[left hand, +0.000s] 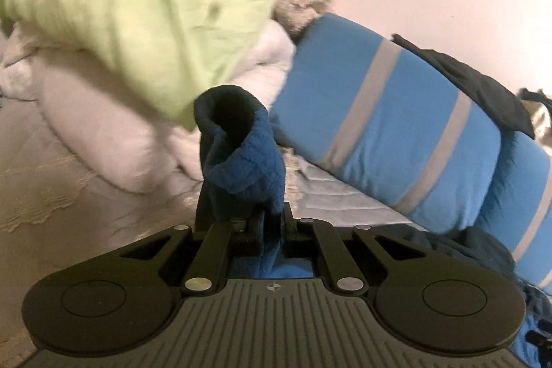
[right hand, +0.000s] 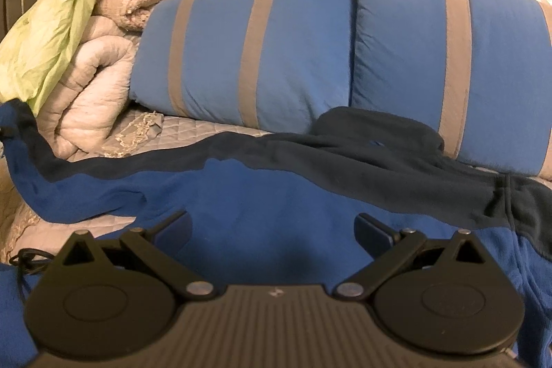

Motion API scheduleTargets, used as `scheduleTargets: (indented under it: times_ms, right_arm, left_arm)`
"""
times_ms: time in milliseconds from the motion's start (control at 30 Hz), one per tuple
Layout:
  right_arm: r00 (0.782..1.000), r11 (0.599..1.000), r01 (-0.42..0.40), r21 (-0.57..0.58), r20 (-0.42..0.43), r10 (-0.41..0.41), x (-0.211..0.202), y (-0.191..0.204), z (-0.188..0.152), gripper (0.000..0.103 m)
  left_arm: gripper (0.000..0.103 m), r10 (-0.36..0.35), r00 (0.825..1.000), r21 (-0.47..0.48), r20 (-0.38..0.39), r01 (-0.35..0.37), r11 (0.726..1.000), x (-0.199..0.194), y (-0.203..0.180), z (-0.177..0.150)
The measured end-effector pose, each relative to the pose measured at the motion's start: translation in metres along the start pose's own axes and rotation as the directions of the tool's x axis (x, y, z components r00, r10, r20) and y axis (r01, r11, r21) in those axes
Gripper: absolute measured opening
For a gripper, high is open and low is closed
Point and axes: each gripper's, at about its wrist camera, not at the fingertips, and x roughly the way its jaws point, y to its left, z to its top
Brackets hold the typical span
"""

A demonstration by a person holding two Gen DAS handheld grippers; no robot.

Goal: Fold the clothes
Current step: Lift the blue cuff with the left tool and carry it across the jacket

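Left gripper (left hand: 270, 223) clamped on blue fleece (left hand: 246, 157) cuff, lifted off bed (left hand: 51, 168). Right gripper (right hand: 272, 226) jaws wide, empty, over fleece body at bed's near edge. Step: sleeve fold-in; next, prob. carry cuff across body w/o dragging.

A home bedroom: a quilted bed (right hand: 193, 126) with striped blue pillows (right hand: 241, 57) and folded quilts (right hand: 103, 57).

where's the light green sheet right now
In the right wrist view the light green sheet drapes over the pile of pale quilts at far left, beside the blue striped pillow.
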Motion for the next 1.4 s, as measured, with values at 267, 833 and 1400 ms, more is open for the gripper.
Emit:
scheduleTargets:
  times_ms: [267, 833, 1400]
  right_arm:
    - [0.999, 0.999, 0.047, 0.001, -0.021, -0.047, 0.004, -0.004, -0.002, 0.103]
    - [0.992, 0.986, 0.112, -0.127, -0.043, -0.118, 0.011, 0.006, -0.008, 0.103]
    - [0.991, 0.989, 0.109, -0.096, -0.062, -0.115, 0.015, -0.002, -0.007, 0.103]
  left_arm:
    - [0.008, -0.056, 0.997, 0.07, -0.043, 0.059, 0.996, 0.015, -0.043, 0.013]
    - [0.007, -0.16, 0.983, 0.307, -0.091, 0.181, 0.934, 0.033, -0.166, 0.029]
    - [0.007, -0.297, 0.936, 0.363, -0.189, 0.348, 0.864, 0.049, -0.286, 0.021]
